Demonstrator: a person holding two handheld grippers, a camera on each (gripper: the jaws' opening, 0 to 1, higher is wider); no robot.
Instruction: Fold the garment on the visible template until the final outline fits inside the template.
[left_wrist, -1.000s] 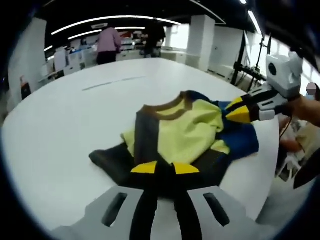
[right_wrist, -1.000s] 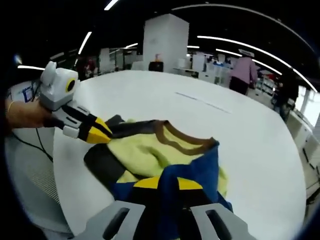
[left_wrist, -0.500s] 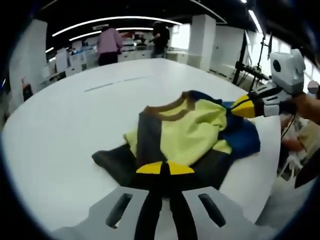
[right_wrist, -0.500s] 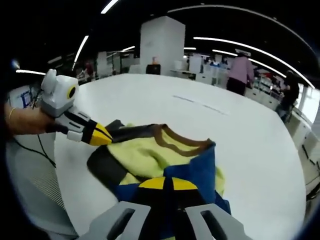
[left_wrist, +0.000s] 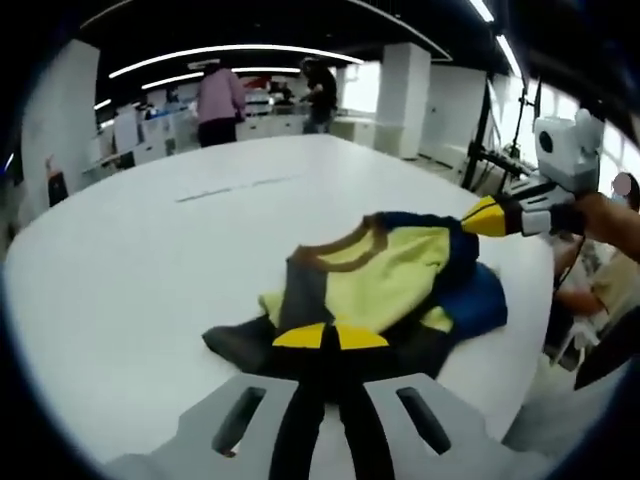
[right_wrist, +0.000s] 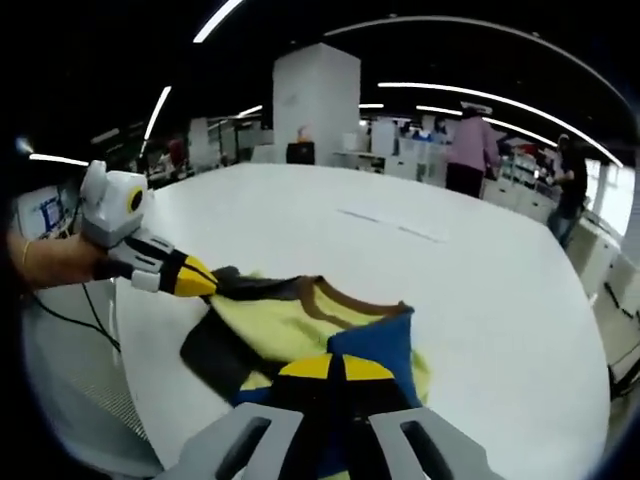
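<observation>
**Both grippers pinch the shirt on the white table**

A yellow shirt (left_wrist: 385, 285) with dark grey and blue parts and a brown collar (left_wrist: 345, 253) lies crumpled on a large white table (left_wrist: 130, 260), near the edge closest to the person. In the left gripper view, the left gripper (left_wrist: 330, 337) has its yellow-tipped jaws closed together on the dark grey fabric at the near side of the shirt. The right gripper (left_wrist: 478, 215) comes in from the right of that view, held by a hand (left_wrist: 610, 215), with its jaws closed on the blue edge of the shirt and that edge lifted a little off the table.

In the right gripper view, the right gripper (right_wrist: 335, 368) has its jaws pressed together on the blue fabric, and the left gripper (right_wrist: 200, 283) pinches the grey part of the shirt (right_wrist: 290, 320) at the left. The fabric is stretched between the two grippers.

A thin grey line (left_wrist: 235, 186) runs across the table beyond the shirt. Two people (left_wrist: 220, 95) stand far behind the table, by white columns (left_wrist: 400, 85).
</observation>
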